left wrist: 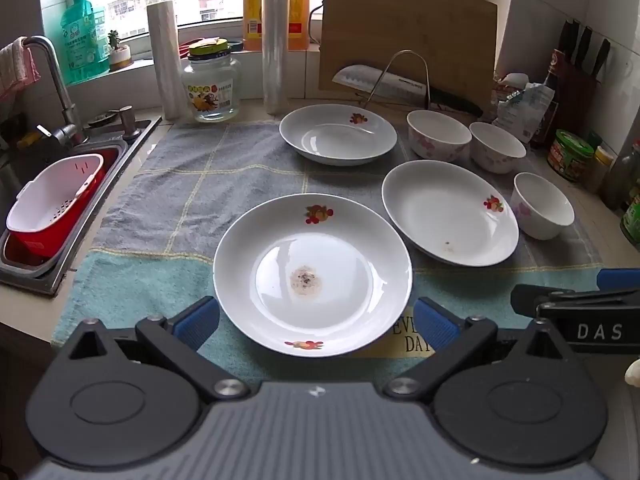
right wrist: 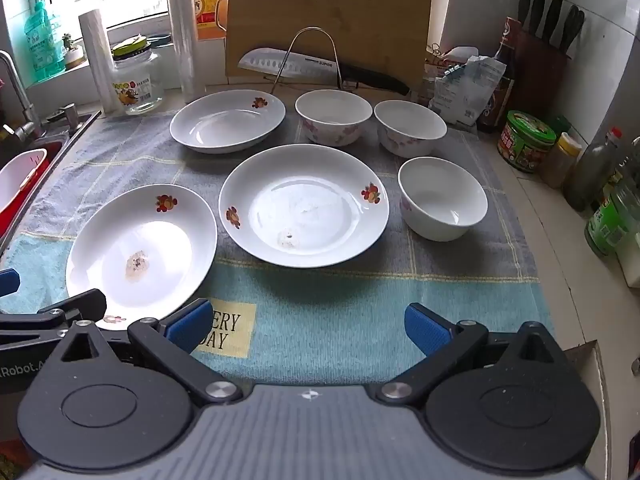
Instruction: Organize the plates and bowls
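Note:
Three white plates with fruit prints lie on a towel: a near plate (left wrist: 312,276) (right wrist: 140,252) with a food stain, a middle plate (left wrist: 450,212) (right wrist: 304,204) and a far plate (left wrist: 338,134) (right wrist: 228,120). Three white bowls with pink flowers stand to the right: two at the back (left wrist: 438,140) (right wrist: 334,116), (left wrist: 496,146) (right wrist: 410,128) and one nearer (left wrist: 542,204) (right wrist: 442,198). My left gripper (left wrist: 316,320) is open, its jaws either side of the near plate's front rim. My right gripper (right wrist: 308,326) is open and empty over the towel, right of the near plate.
A sink (left wrist: 60,200) with a red-and-white strainer basket (left wrist: 56,200) lies left. A jar (left wrist: 212,84), rolls, a cutting board (left wrist: 408,36) and a knife on a wire rack (left wrist: 400,80) stand behind. Bottles and cans (right wrist: 528,140) and a knife block (right wrist: 548,12) line the right.

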Demonstrator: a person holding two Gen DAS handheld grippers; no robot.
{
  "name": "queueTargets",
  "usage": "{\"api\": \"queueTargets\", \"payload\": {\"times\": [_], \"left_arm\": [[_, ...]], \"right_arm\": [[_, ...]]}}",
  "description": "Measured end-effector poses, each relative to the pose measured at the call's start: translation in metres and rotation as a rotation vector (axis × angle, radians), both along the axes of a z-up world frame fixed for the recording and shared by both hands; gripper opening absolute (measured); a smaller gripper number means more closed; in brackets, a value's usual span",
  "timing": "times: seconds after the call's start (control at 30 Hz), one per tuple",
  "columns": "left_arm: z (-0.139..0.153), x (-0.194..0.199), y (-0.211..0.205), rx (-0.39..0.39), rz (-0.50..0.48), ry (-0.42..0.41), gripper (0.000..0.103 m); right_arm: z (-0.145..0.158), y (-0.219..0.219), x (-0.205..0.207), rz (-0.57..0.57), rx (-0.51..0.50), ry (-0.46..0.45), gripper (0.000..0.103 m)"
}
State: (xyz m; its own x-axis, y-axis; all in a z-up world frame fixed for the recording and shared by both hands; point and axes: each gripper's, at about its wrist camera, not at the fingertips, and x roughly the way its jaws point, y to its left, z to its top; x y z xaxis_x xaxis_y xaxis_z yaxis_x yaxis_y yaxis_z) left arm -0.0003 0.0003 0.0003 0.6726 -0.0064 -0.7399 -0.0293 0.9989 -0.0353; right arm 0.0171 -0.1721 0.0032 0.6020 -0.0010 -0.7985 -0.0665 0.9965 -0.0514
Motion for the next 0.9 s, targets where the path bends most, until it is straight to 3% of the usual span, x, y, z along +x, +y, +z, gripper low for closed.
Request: {"api": "queueTargets", "payload": {"times": [0.9], "left_arm": [[0.003, 0.0, -0.003, -0.009, -0.003, 0.001, 0.102]], "right_arm": [[0.004, -0.009, -0.002, -0.001, 0.017, -0.015, 0.103]]}}
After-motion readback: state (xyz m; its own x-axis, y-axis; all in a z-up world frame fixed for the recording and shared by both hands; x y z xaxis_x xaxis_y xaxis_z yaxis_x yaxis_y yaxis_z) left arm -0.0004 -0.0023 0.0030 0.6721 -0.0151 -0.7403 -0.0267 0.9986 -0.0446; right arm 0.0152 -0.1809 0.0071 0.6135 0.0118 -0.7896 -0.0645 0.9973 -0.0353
